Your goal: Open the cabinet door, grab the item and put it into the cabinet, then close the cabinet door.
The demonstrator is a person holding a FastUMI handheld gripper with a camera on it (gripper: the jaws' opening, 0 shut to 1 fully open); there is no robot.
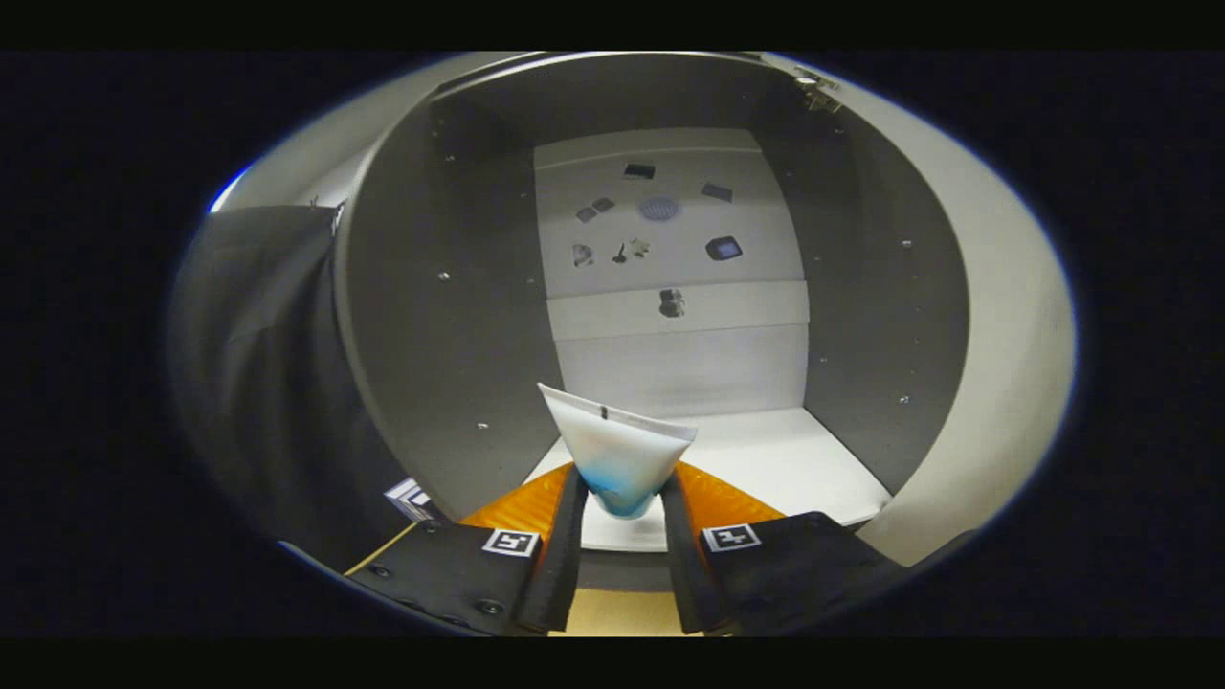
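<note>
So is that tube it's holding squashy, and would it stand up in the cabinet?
Probably soft: the tube narrows where the gripper pinches it. It looks light. The flat crimped end suggests it would lie on the shelf rather than stand.

**Dim booth, pale surfaces**

Black cloth wall [258, 383] hangs at nine o'clock. A pale panel [995, 316] curves at three o'clock. A tan tabletop [612, 617] strip lies at six o'clock. Light is low, brightest toward center.

Tube [620, 457] between the fingers [572, 536], just before the open cabinet [431, 287], its shelf [785, 469] beyond.
</note>
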